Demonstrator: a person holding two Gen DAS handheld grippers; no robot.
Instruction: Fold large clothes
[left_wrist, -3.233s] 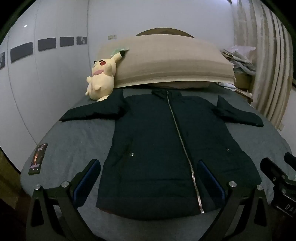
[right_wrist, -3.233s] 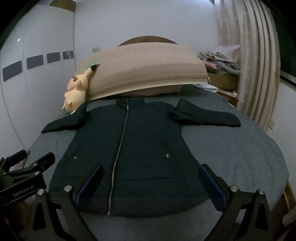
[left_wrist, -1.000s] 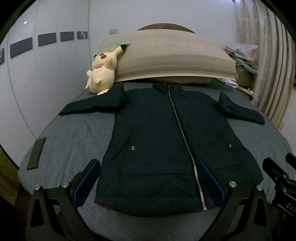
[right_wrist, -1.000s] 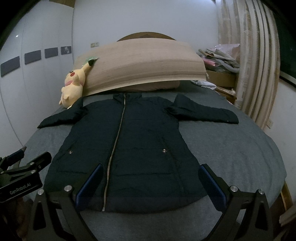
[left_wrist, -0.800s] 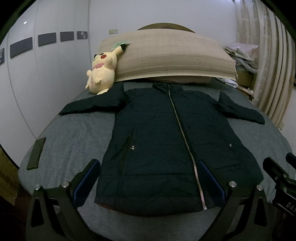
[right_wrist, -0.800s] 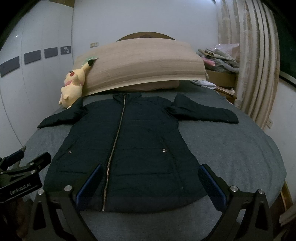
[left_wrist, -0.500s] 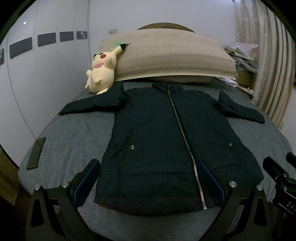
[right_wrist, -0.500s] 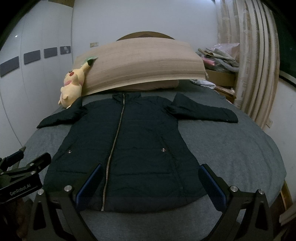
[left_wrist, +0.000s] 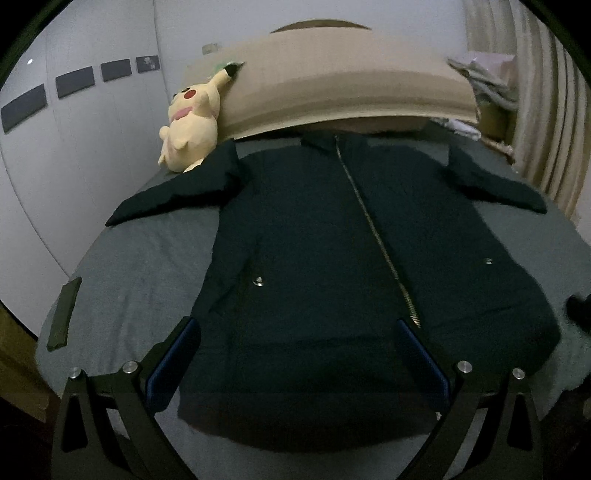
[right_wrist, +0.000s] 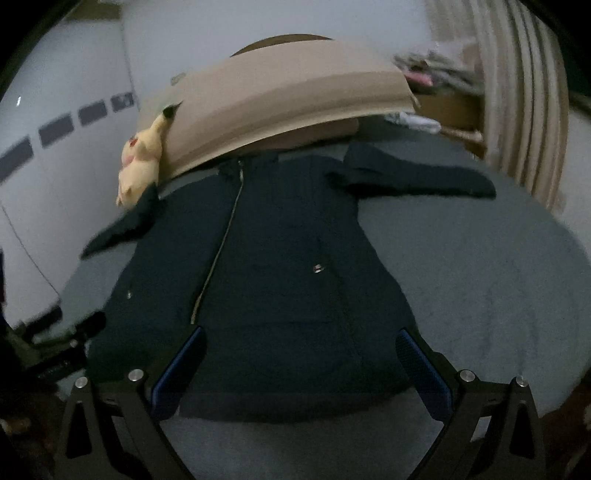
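Observation:
A dark zipped jacket (left_wrist: 332, 258) lies flat, front up, on the grey bed (left_wrist: 140, 280), both sleeves spread outward. Its hem points toward me. My left gripper (left_wrist: 295, 354) is open just above the hem, left of the zipper, with nothing between its blue-padded fingers (left_wrist: 173, 362). In the right wrist view the same jacket (right_wrist: 280, 258) fills the middle, and my right gripper (right_wrist: 299, 362) hangs open over the hem's right half, holding nothing. The left gripper's black body (right_wrist: 62, 343) shows at that view's left edge. The right wrist view is motion-blurred.
A yellow plush toy (left_wrist: 192, 125) leans on the beige headboard cushion (left_wrist: 332, 85) by the jacket's left sleeve. A dark flat phone (left_wrist: 64, 314) lies at the bed's left edge. Curtains (left_wrist: 546, 110) and piled clutter (right_wrist: 436, 74) stand at the right. Bare grey sheet (right_wrist: 498, 277) lies right of the jacket.
Both grippers have moved forward and lower toward the jacket's hem, so the jacket looks larger. The right gripper has swung somewhat right. Both stay open.

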